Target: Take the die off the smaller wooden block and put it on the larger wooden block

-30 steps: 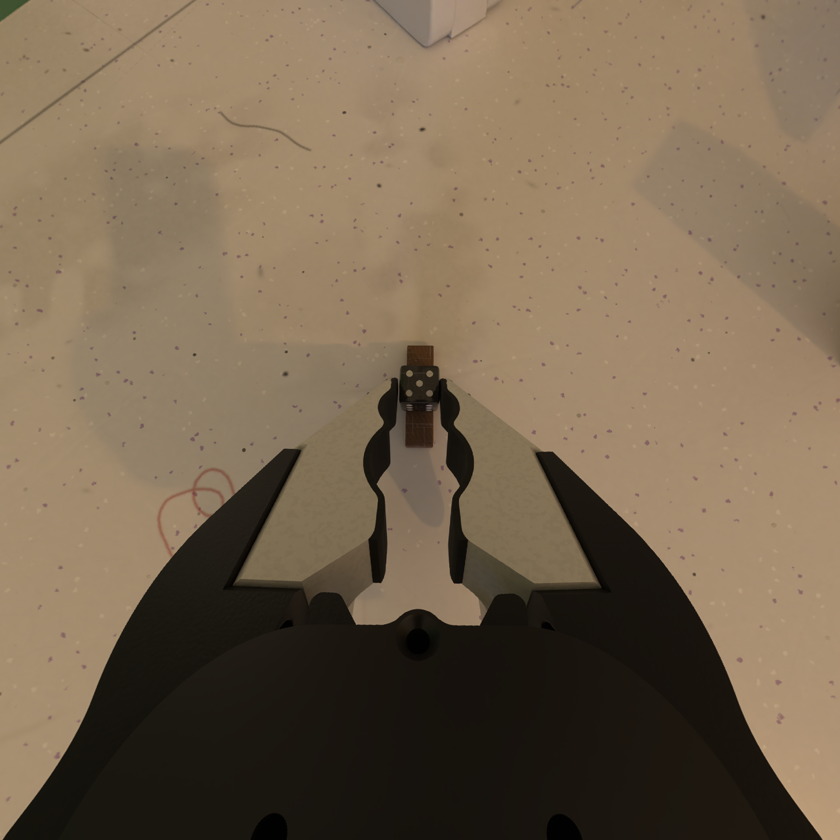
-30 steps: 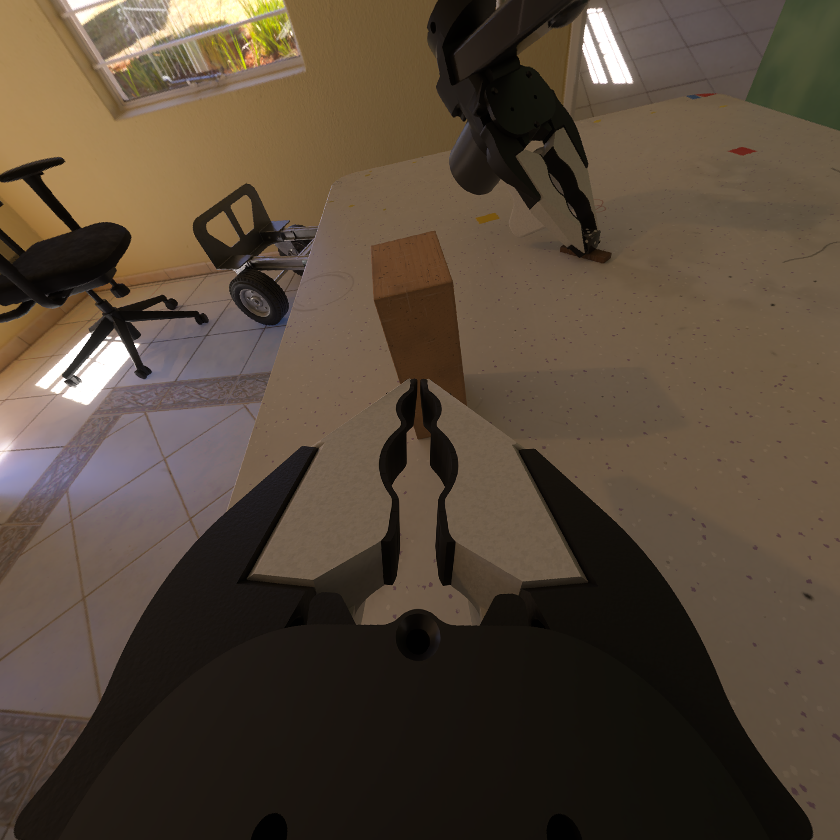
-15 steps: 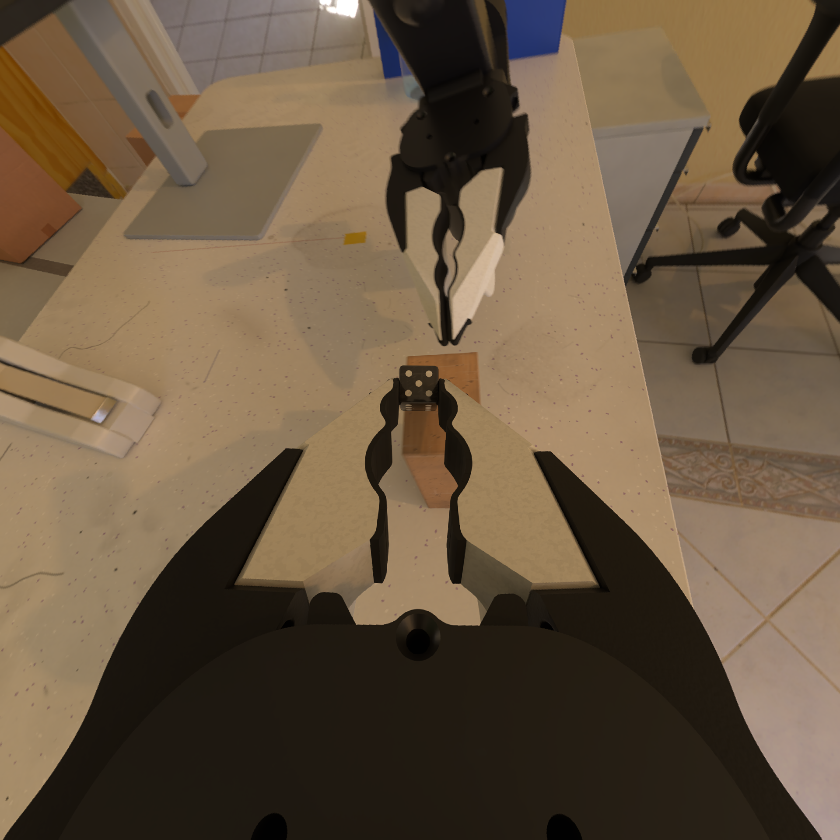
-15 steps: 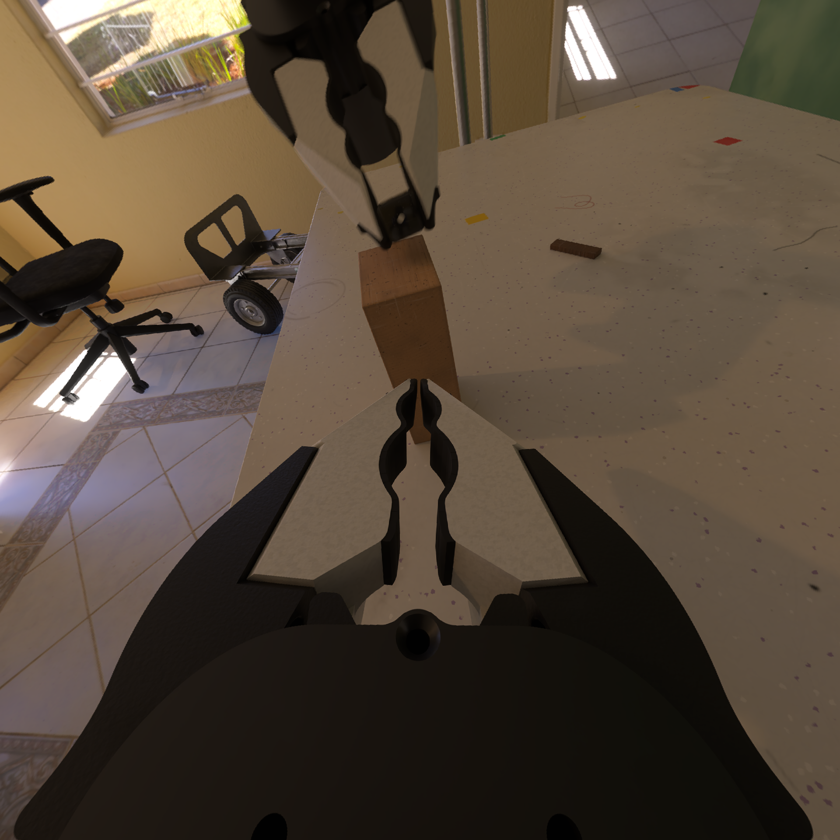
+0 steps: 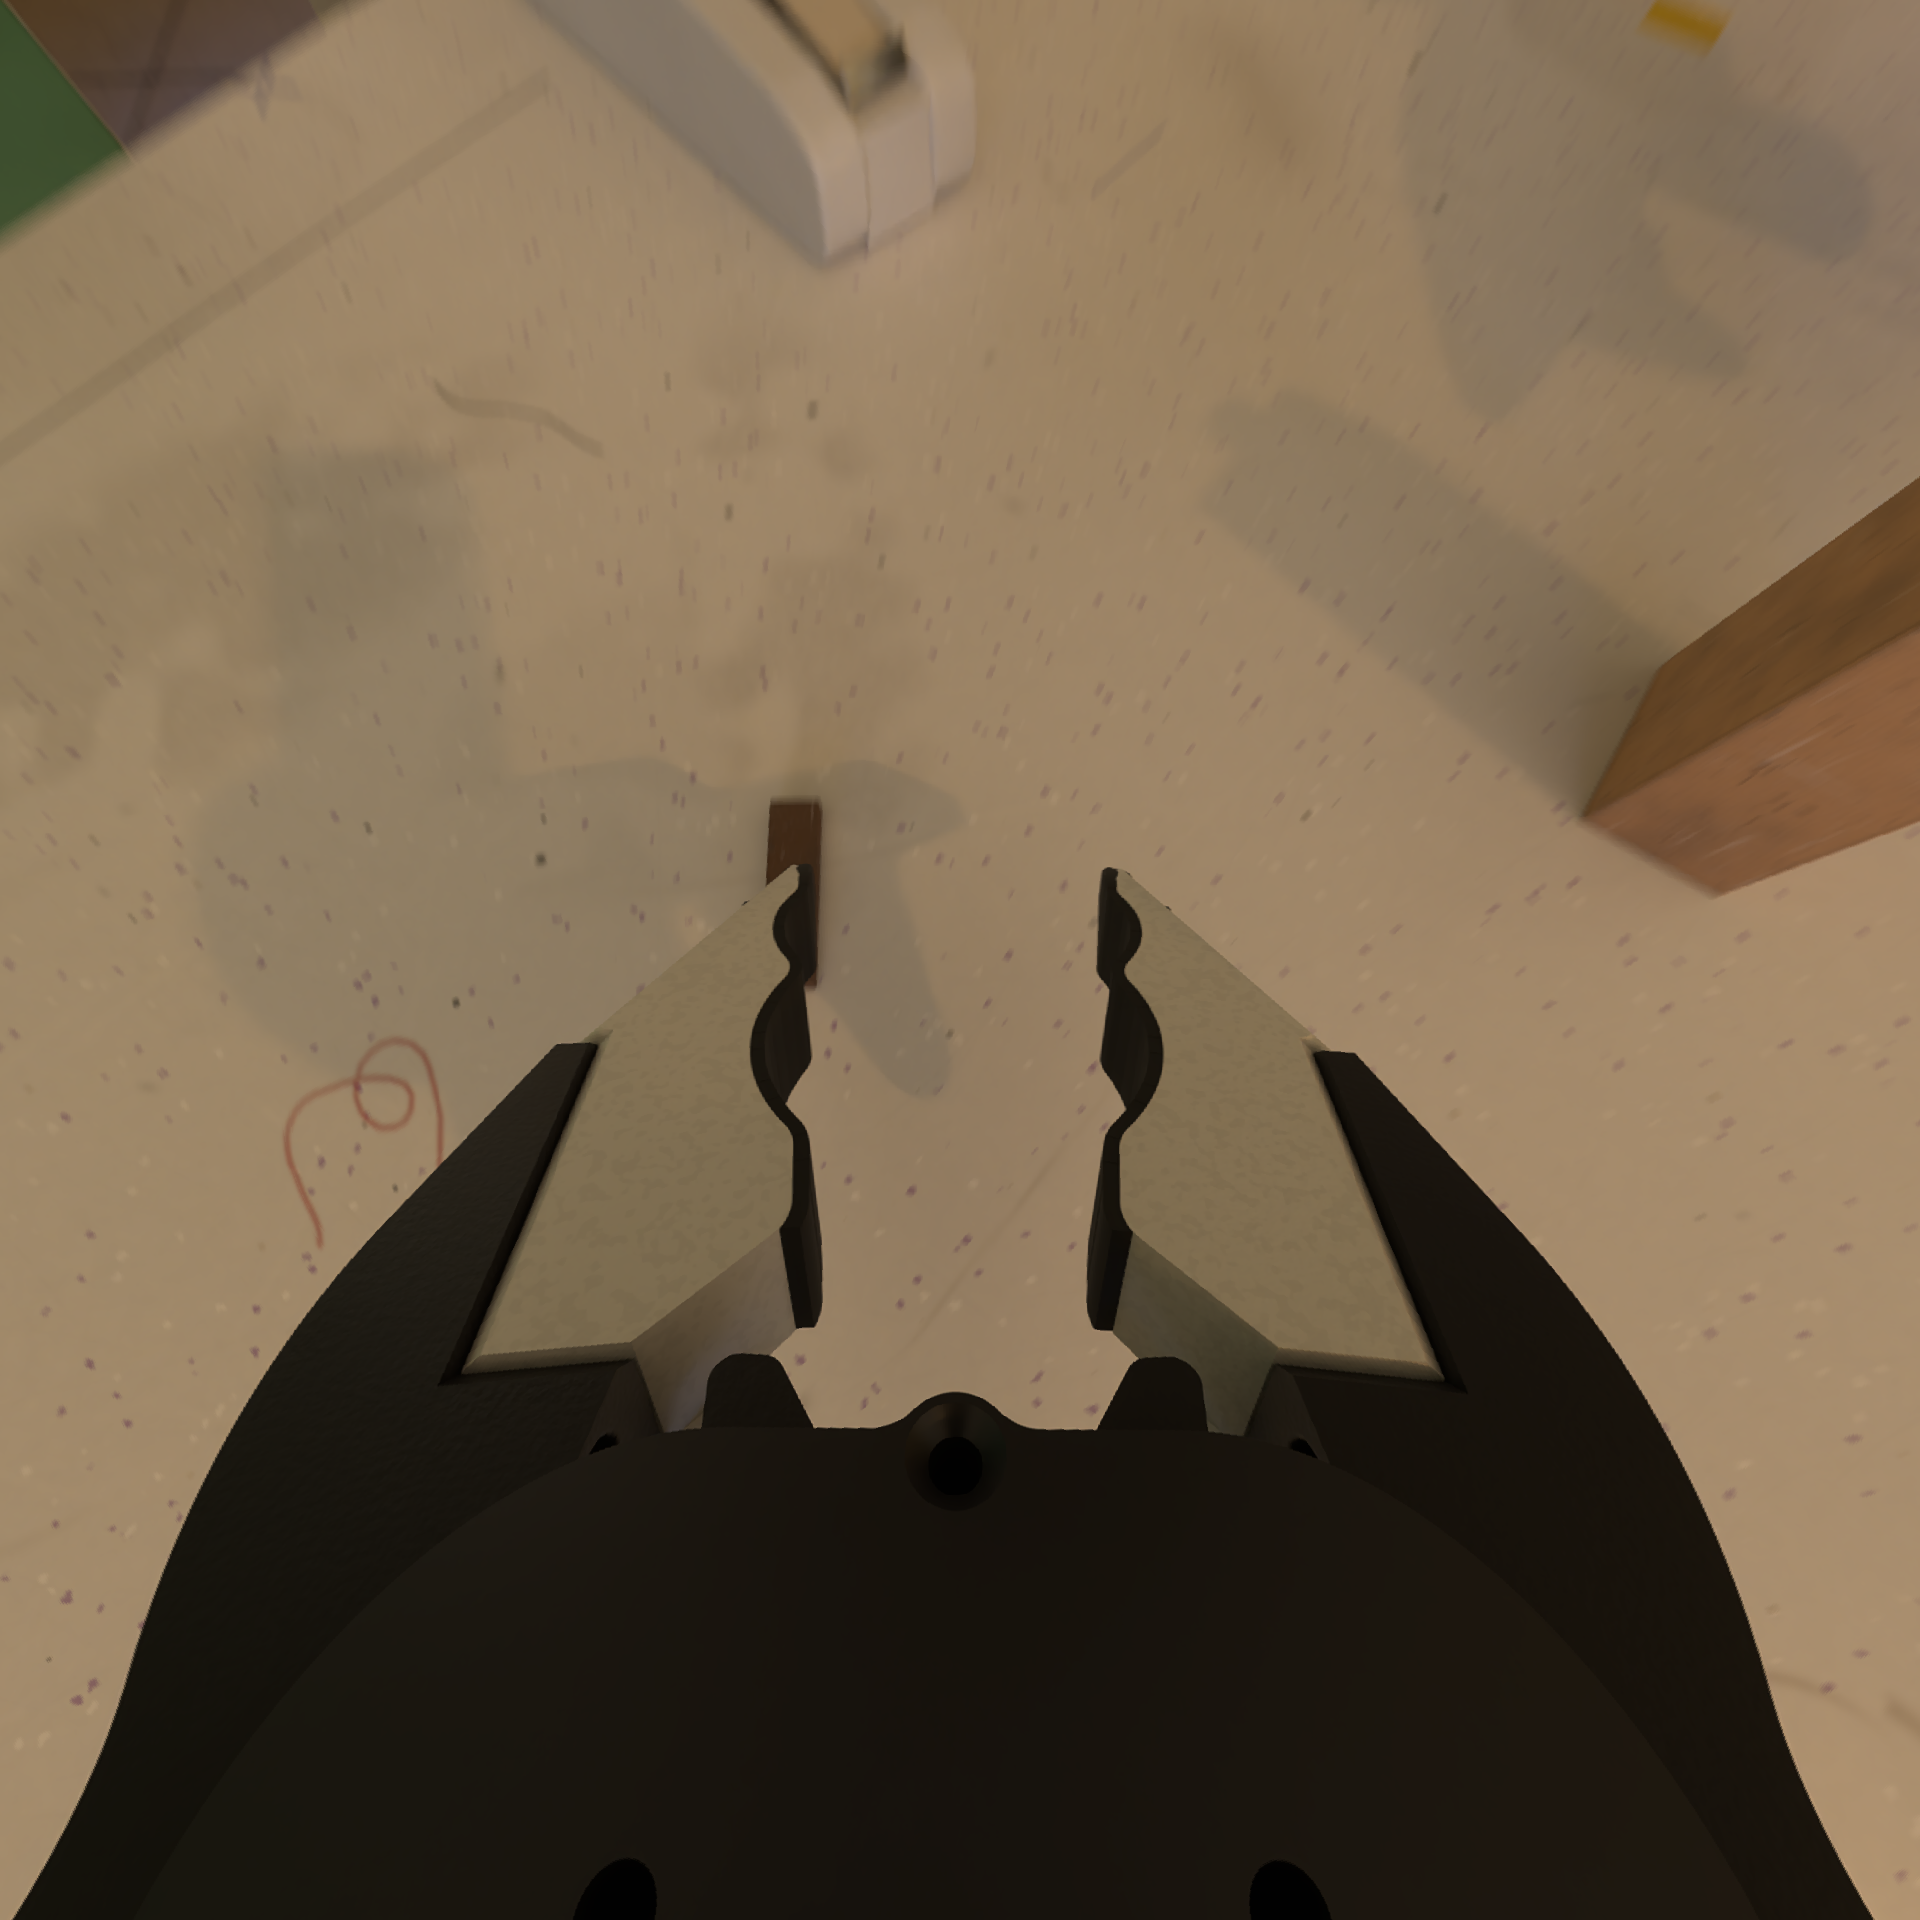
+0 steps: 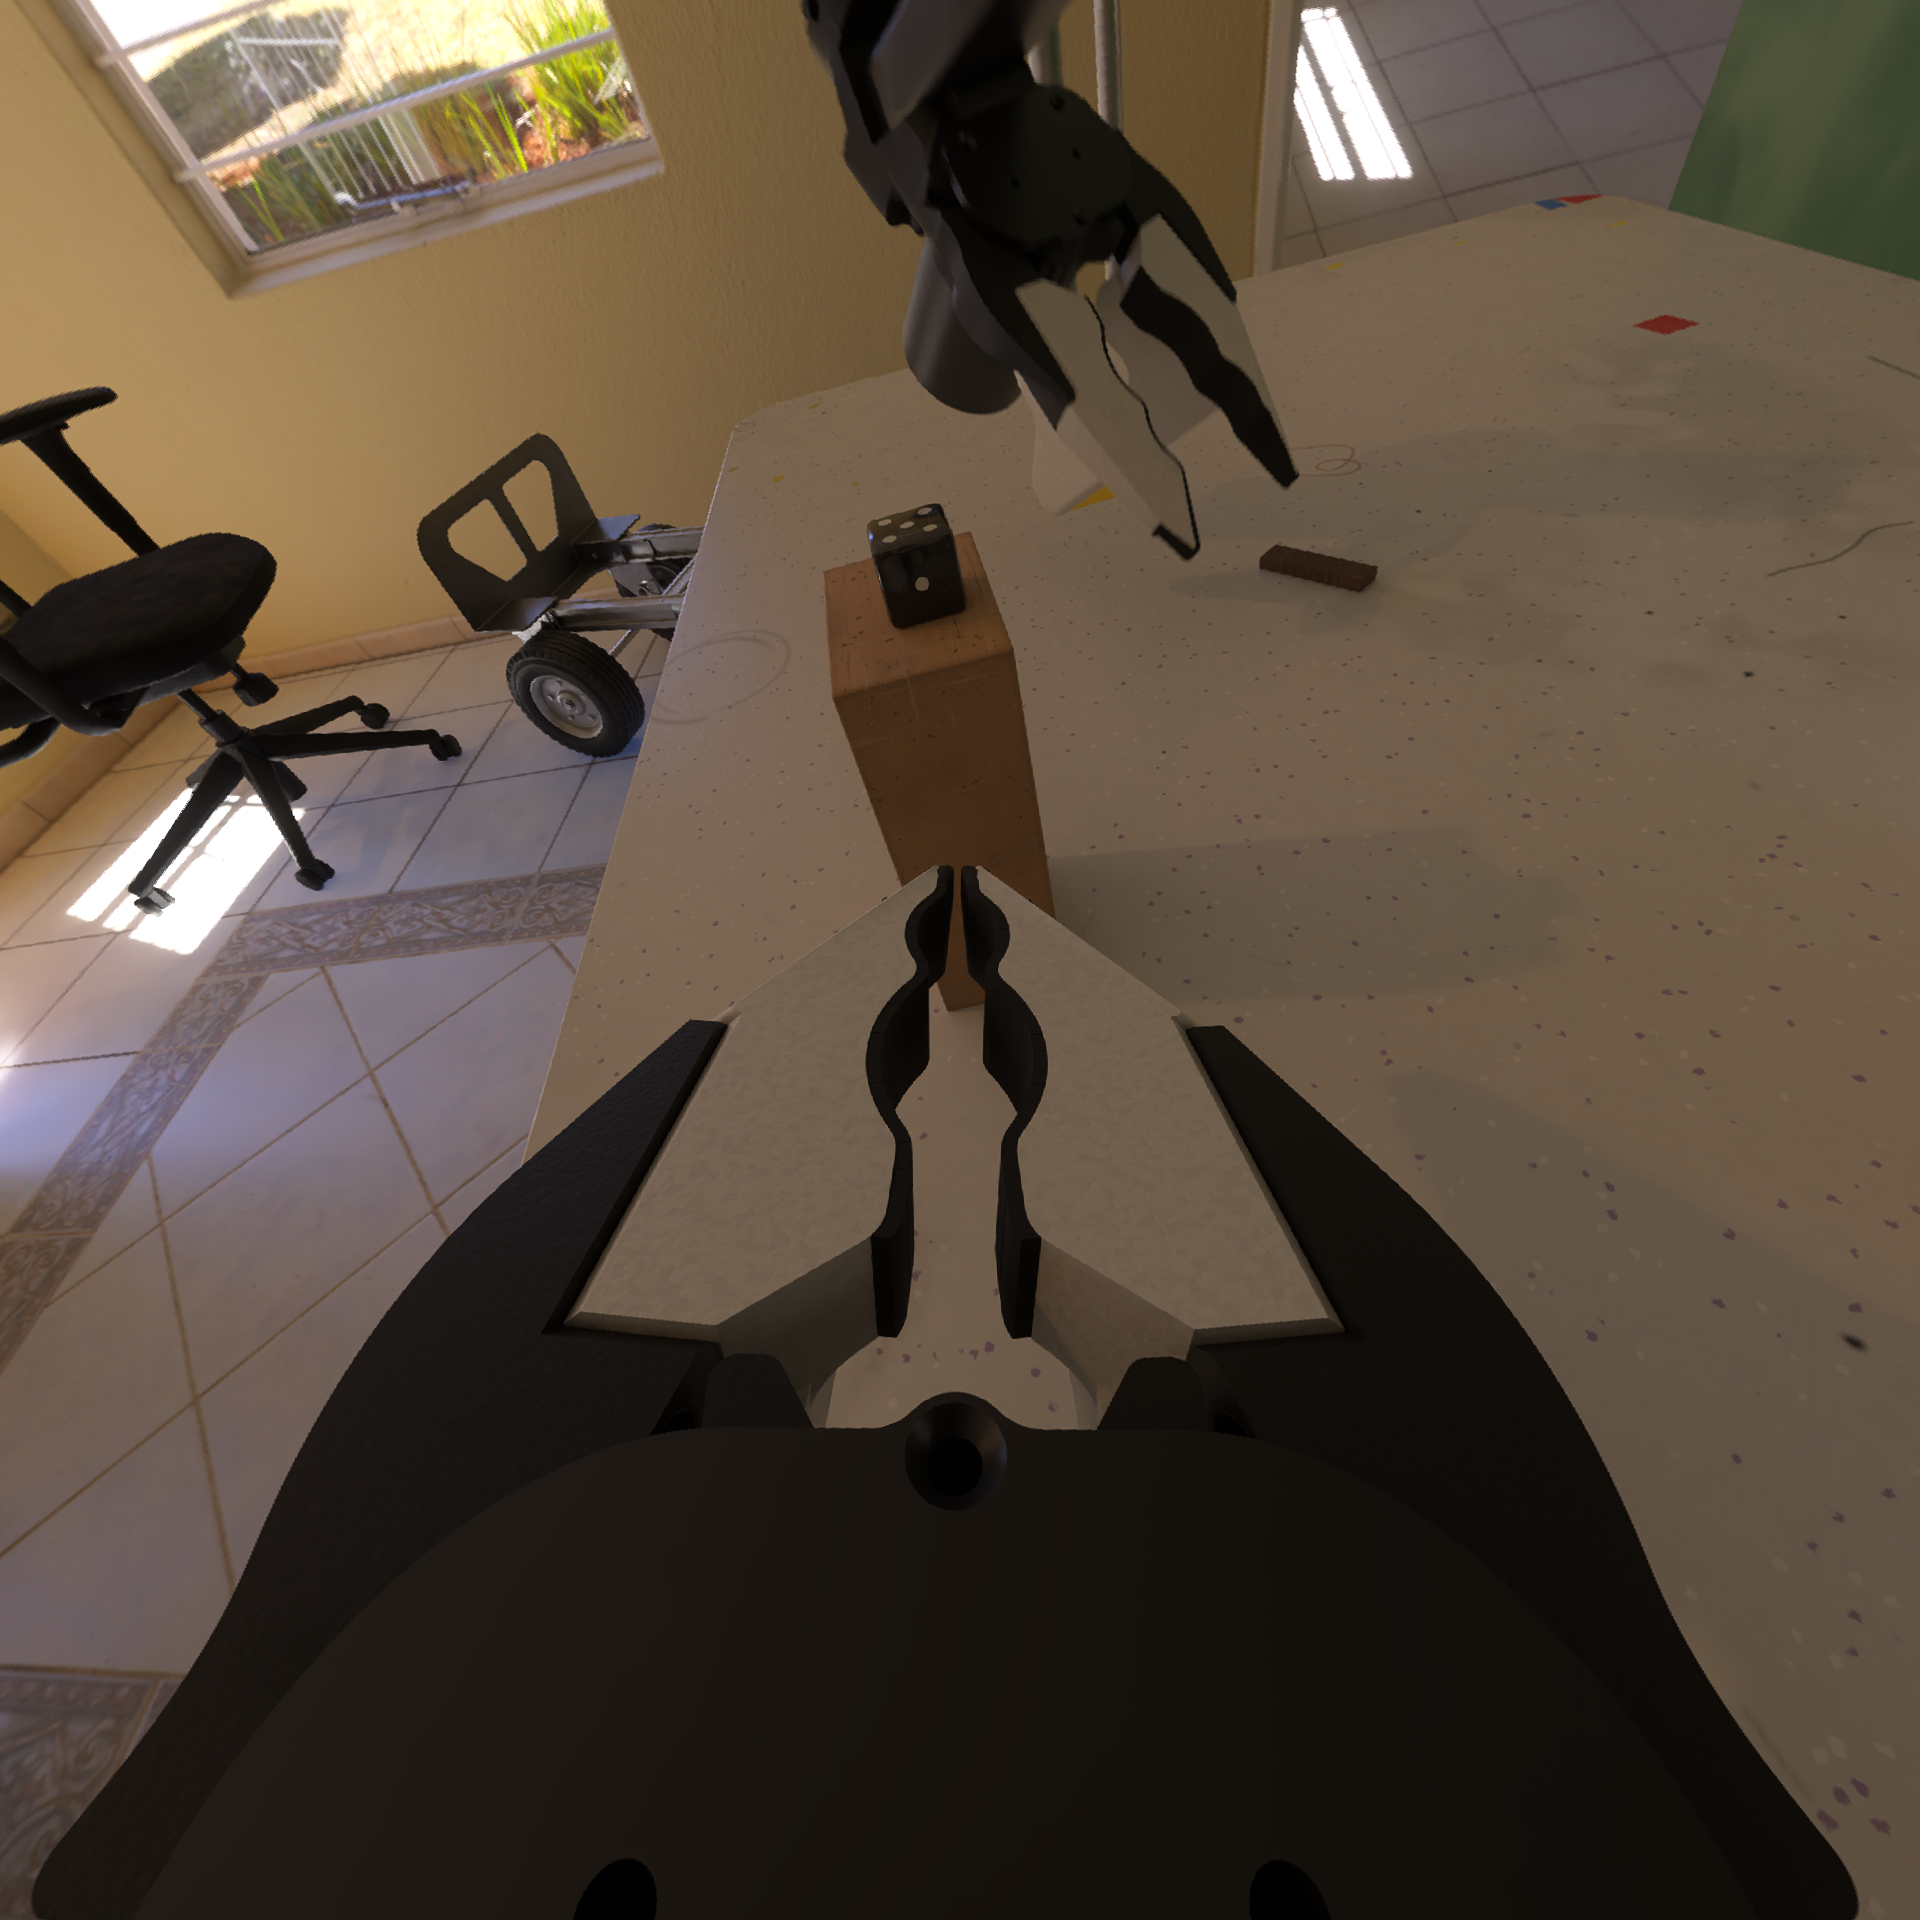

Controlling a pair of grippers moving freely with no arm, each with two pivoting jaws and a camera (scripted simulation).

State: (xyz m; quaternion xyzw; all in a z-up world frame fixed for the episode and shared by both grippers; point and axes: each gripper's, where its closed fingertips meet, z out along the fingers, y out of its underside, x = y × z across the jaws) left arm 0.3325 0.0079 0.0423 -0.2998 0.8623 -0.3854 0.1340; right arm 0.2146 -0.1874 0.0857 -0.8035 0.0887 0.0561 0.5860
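Nearest the right wrist cam, the right gripper [image 6: 954, 883] sits w/ its fingers nearly together, only a thin slit between the tips, clamped on nothing. It hovers low, just short of the base of the larger wooden block [image 6: 935, 748], prob. parked out of the way rather than bracing it; can't tell if the tips touch the wood.

On top of that upright block rests the die [image 6: 916, 566], black w/ white pips, towards the far-left corner of the top face and seemingly tilted, one bottom corner near the edge. Judging by that, the placing looks done, though a nudge could tip it off.

Beyond, the left gripper [image 5: 951, 894] hangs in the air w/ fingers spread wide and nothing between them, consistent w/ a release & pull-away. Its own cam looks down at the smaller wooden block [image 5: 795, 847], a thin dark slab lying flat and bare, partly behind the left fingertip; in that view the big block's corner shows at the right edge.

Surface: a pale speckled tabletop [image 6: 1455, 935] w/ soft shadows, a red scribble [image 5: 358, 1112], a red square [image 6: 1665, 324], and a white-grey device [image 5: 831, 125] at the far end.

Room: yellow walls, a window [image 6: 395, 125] onto greenery, an office chair [image 6: 135, 623], a wheeled cart [image 6: 551, 623], a tiled floor.
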